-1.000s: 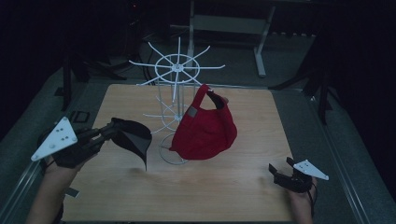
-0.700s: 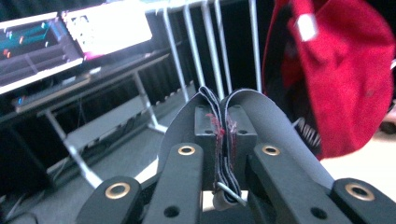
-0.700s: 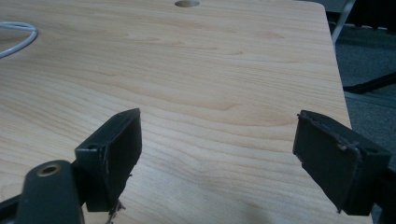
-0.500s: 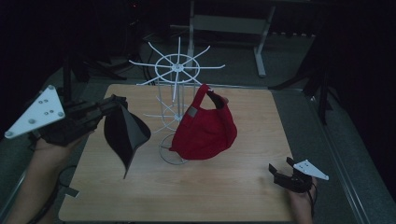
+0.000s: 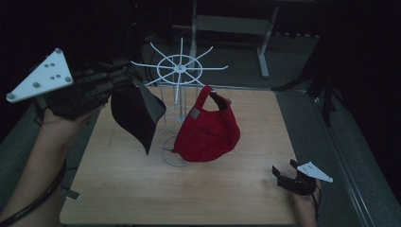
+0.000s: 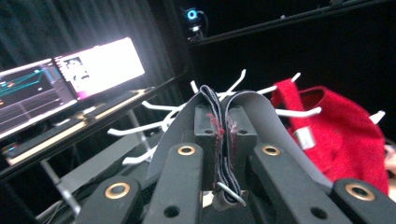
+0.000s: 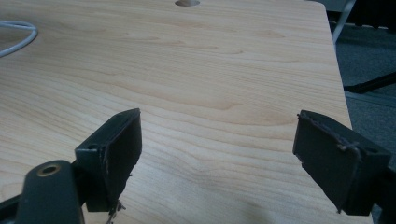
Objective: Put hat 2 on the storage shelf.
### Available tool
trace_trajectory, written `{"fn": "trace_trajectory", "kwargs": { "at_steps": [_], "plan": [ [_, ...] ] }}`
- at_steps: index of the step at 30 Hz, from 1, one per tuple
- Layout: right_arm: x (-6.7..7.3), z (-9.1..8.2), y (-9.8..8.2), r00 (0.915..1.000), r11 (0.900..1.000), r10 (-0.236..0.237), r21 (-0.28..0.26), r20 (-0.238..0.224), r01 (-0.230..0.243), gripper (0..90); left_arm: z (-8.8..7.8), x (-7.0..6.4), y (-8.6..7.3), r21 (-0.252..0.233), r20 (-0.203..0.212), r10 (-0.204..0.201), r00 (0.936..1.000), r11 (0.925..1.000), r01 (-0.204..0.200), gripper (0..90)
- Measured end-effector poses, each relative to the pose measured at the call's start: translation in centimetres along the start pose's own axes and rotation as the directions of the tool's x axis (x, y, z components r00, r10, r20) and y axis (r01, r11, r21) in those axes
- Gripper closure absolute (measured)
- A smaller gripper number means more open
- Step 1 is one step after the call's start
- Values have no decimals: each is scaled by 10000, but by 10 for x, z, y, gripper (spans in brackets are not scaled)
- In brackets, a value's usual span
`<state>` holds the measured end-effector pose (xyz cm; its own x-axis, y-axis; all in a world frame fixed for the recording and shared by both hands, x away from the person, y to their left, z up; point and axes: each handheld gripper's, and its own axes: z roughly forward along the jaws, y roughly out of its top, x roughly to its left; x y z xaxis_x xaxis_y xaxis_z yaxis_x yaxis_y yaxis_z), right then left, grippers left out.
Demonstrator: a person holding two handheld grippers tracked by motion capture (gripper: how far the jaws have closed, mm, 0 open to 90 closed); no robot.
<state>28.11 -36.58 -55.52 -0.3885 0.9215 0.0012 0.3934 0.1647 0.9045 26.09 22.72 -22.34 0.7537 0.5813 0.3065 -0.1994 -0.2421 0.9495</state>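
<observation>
Room: dark all round your pale wooden table, with lit monitor screens on a dark desk in the left gripper view and a grey metal frame beyond the table's far edge.
Left gripper: your left gripper is raised at the far left, above the table's left edge, with its grey three-cornered plate on top and a cable trailing down along your forearm.
Left claw: clamped tight; in the left gripper view the jaws pinch a folded dark strap with a small metal ring between them.
Black cap: the black fabric cap hangs from that strap, clear of the table, its pointed end down, just left of the stand; you see its grey underside curving over the jaws.
Stand: the white wire rack with spoke-like arms stands upright at the middle of the table, its ring base on the wood.
Red cap: the red fabric cap hangs on the rack's right side by its strap, low against the base.
Right gripper: your right gripper rests at the near right corner of the table, well apart from the rack.
Right claw: wide apart, with bare wood between the jaws in the right gripper view.
</observation>
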Motion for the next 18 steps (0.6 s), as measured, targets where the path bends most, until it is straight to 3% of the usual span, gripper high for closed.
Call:
{"fn": "trace_trajectory", "kwargs": {
  "at_steps": [13, 18],
  "plan": [
    [0, 0, 0, 10000, 10000, 22, 49, 18, -22, 155, 17, -10, 7, -87, 710, 3, 9975, 10000, 3, 864],
    [0, 0, 0, 10000, 10000, 37, 46, 13, -37, 155, 22, -16, 2, 348, 1089, 117, 9940, 9993, -156, 863]
  ]
}}
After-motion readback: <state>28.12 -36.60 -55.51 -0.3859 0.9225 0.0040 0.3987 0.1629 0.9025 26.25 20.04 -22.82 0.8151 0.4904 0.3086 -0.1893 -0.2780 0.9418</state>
